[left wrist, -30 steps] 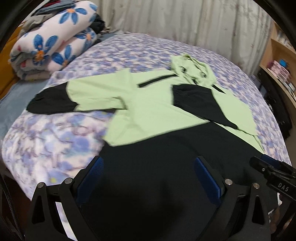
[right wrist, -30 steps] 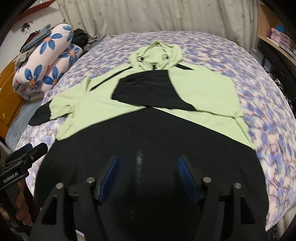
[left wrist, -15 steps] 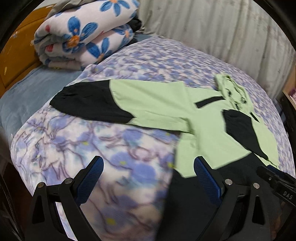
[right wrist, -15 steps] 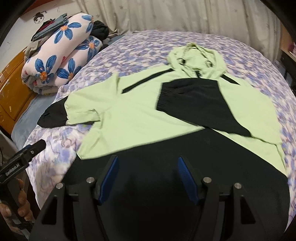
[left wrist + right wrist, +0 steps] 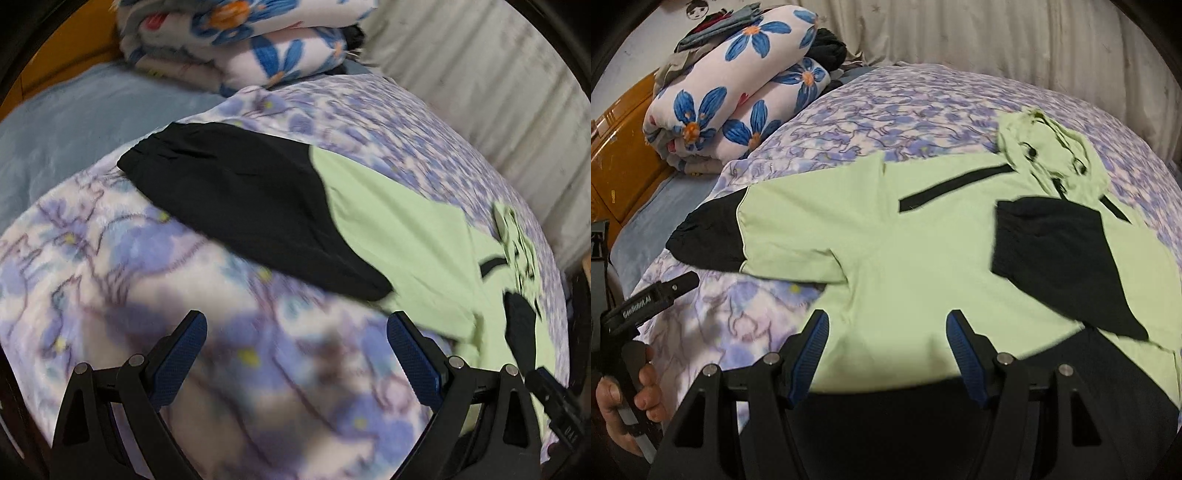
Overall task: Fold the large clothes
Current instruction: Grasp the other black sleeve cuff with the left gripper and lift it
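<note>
A light green hoodie (image 5: 923, 251) with black cuffs and a black lower half lies flat on the flowered bed. One sleeve is folded across its chest (image 5: 1056, 251); the other sleeve (image 5: 258, 206) stretches out to the left, ending in a black cuff. My left gripper (image 5: 295, 332) hovers open over the bedspread just short of that outstretched sleeve, nothing between its blue pads. Open as well, my right gripper (image 5: 886, 328) hangs above the hoodie's green body near the black hem. The left tool (image 5: 653, 299), held by a hand, shows at the left in the right wrist view.
A rolled quilt with blue flowers (image 5: 738, 92) and a clothes pile sit at the bed's far left corner. A blue sheet (image 5: 66, 122) and an orange wooden headboard (image 5: 624, 136) lie beyond. A pale curtain (image 5: 997, 40) backs the bed.
Both grippers have swept to the left across the bed. The left one has left the black hem and now faces the outstretched sleeve; the right has moved from the black hem onto the green body.
</note>
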### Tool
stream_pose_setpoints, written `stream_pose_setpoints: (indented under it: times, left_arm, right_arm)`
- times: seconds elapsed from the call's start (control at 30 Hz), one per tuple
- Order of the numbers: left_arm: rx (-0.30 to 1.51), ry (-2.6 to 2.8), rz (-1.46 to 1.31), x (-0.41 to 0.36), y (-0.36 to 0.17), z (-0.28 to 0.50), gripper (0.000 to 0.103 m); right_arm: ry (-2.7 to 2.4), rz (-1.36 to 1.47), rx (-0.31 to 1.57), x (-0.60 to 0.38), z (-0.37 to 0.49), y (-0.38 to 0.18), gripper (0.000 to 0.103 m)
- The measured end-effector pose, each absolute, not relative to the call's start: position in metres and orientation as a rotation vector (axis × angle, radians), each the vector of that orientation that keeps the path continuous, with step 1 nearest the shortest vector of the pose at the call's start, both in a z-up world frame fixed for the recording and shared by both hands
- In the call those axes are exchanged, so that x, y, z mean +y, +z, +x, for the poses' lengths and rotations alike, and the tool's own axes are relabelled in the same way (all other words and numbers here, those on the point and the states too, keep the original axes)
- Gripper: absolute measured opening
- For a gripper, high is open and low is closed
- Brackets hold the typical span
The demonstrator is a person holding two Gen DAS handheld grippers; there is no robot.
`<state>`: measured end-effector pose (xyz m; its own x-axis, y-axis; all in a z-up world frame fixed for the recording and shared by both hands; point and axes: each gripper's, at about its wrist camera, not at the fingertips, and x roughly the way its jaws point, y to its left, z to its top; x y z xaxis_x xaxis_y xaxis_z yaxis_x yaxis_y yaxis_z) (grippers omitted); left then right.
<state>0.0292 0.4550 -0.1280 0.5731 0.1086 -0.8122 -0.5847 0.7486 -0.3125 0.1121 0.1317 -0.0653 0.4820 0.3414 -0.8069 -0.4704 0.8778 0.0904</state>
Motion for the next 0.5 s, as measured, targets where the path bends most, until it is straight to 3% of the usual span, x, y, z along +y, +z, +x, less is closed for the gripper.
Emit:
stream_pose_setpoints:
  times: [0.5]
  left_arm:
    - [0.83, 0.536, -0.734, 0.555, -0.172, 0.091, 0.096]
  right_arm:
    - [0.463, -0.139, 0.934, 0.188, 0.175, -0.094, 0.066]
